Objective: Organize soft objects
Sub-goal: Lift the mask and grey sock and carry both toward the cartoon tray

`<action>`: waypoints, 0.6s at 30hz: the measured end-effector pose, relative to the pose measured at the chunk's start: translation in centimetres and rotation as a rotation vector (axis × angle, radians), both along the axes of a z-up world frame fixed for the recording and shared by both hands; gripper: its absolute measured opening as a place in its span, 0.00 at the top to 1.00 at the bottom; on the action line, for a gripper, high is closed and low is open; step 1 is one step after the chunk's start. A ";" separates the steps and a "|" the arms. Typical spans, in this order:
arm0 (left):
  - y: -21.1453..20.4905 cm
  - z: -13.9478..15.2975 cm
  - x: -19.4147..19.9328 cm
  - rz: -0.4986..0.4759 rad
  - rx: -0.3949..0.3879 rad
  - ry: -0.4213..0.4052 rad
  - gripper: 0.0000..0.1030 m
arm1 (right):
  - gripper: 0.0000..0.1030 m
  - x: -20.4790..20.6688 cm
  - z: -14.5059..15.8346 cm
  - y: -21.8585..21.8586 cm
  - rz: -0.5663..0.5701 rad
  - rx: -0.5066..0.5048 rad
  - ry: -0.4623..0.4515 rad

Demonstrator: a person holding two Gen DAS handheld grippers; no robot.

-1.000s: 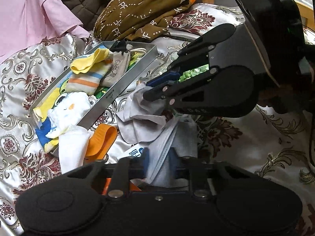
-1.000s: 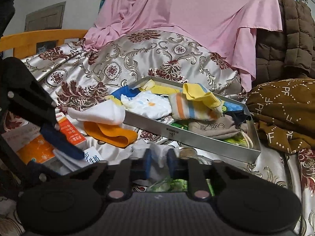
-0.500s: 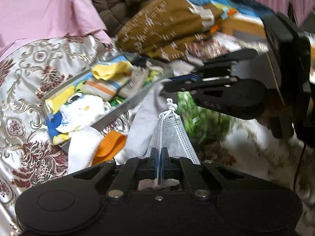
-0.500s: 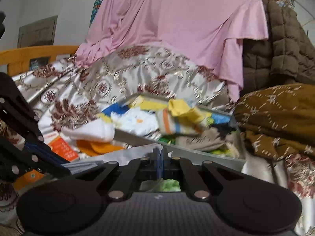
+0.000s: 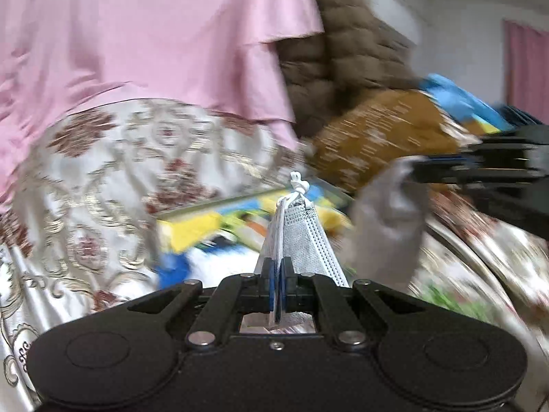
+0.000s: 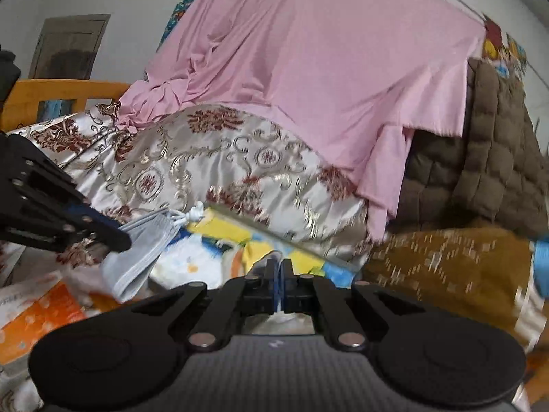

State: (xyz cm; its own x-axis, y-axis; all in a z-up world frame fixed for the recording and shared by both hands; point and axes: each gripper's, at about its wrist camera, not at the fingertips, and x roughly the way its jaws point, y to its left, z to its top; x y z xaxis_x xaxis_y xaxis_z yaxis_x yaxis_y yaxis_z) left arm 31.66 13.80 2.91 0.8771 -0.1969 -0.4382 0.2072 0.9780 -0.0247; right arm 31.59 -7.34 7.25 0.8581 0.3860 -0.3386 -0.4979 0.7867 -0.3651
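My left gripper is shut on a folded grey face mask with knotted white ear loops, held in the air; the mask also shows in the right wrist view. My right gripper is shut on a grey cloth, which shows hanging from it in the left wrist view. A metal tray with several coloured socks lies on the bed below both grippers. The view is blurred by motion.
A floral satin bedspread covers the bed. A pink sheet, a brown quilted jacket and a brown patterned cloth lie behind. Orange boxes sit at the left. A wooden bed rail is far left.
Both grippers closed on their items, the left on the mask and the right on the grey cloth, then lifted them up off the bed.
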 end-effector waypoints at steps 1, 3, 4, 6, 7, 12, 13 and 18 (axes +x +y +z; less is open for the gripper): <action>0.4 0.1 0.9 0.037 -0.019 -0.003 0.98 | 0.99 0.6 0.7 0.3 0.005 -0.010 -0.007; 1.5 0.3 2.9 0.112 -0.046 -0.014 0.97 | 0.99 2.1 2.3 1.1 0.011 -0.024 -0.022; 1.7 0.4 3.7 0.138 -0.045 -0.024 0.97 | 0.99 3.0 3.0 1.6 0.012 -0.029 -0.029; 2.3 0.5 5.1 0.180 -0.035 -0.037 0.97 | 0.99 4.8 4.5 2.7 0.008 -0.037 -0.048; 2.5 0.5 5.8 0.197 -0.041 -0.041 0.97 | 0.99 5.7 5.2 3.3 0.003 -0.035 -0.052; 3.4 -0.2 9.3 0.290 -0.050 -0.009 0.97 | 0.99 10.2 7.1 6.4 -0.023 0.013 -0.062; 3.6 -0.7 9.9 0.304 -0.058 0.016 0.97 | 0.99 11.0 7.1 6.9 -0.030 0.021 -0.064; 4.6 -3.1 12.0 0.330 -0.118 0.076 0.97 | 0.99 14.6 6.2 7.5 -0.087 0.118 0.008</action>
